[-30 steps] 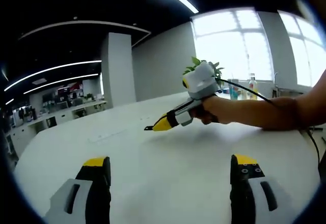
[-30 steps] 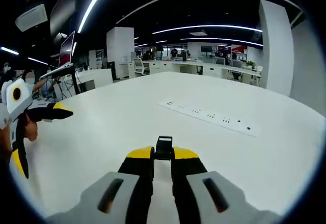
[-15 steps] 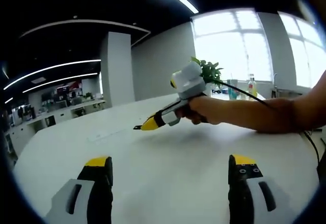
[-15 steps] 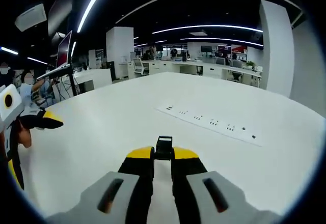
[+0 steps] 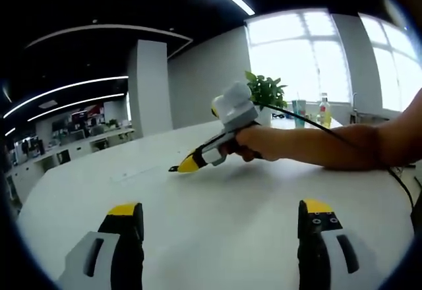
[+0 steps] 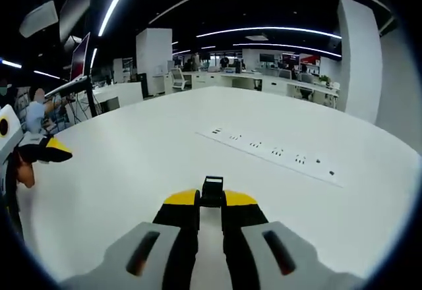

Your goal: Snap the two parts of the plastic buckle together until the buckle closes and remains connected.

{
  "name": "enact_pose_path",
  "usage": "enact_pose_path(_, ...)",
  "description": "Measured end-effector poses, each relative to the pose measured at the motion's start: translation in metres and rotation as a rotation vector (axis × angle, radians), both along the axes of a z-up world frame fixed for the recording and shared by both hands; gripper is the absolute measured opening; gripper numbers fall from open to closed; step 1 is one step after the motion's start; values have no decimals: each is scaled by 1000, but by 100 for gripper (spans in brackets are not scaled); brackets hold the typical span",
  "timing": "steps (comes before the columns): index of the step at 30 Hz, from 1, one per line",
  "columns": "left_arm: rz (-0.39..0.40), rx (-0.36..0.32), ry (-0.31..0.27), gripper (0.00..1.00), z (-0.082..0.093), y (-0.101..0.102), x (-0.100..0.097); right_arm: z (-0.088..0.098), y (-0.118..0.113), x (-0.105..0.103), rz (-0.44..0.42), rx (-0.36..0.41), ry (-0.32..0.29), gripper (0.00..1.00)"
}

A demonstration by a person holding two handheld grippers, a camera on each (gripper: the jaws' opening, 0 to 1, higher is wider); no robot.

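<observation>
My right gripper (image 6: 211, 201) is shut on a small black buckle part (image 6: 211, 190), which sticks out past the yellow tips over the white table (image 6: 151, 165). In the left gripper view, that same right gripper (image 5: 189, 163) comes in from the right, held in a person's hand, nose tilted down toward the table (image 5: 217, 217). The black buckle part (image 5: 173, 169) shows at its tip. My left gripper (image 5: 221, 214) stands wide open at the bottom with nothing between its fingers. At the left edge of the right gripper view, the left gripper (image 6: 47, 149) shows a yellow tip.
A row of sockets (image 6: 273, 153) is set into the table ahead of the right gripper. A potted plant (image 5: 264, 91), a cup and a bottle (image 5: 323, 111) stand at the far edge by the windows. A black cable (image 5: 343, 130) trails over the person's forearm. Office desks fill the background.
In the left gripper view the right gripper has moved left and dipped its nose toward the table. In the right gripper view the left gripper has slid toward the left edge.
</observation>
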State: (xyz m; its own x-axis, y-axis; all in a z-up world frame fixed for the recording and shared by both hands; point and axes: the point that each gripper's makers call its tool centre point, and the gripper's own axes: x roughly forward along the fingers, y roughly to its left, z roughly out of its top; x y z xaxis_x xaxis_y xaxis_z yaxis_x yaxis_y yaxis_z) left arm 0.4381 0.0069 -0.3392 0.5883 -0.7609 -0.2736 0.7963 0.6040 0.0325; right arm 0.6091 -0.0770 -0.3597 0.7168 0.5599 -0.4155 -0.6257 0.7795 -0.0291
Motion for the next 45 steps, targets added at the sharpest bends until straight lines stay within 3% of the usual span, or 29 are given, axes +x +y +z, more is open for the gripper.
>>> enact_pose_path(11, 2, 6, 2, 99, 0, 2, 0, 3, 9, 24, -5, 25, -2, 10)
enact_pose_path(15, 0, 1, 0, 99, 1, 0, -1, -5, 13, 16, 6, 1, 11, 10)
enact_pose_path(45, -17, 5, -10, 99, 3, -2, -5, -14, 19, 13, 74, -52, 21, 11)
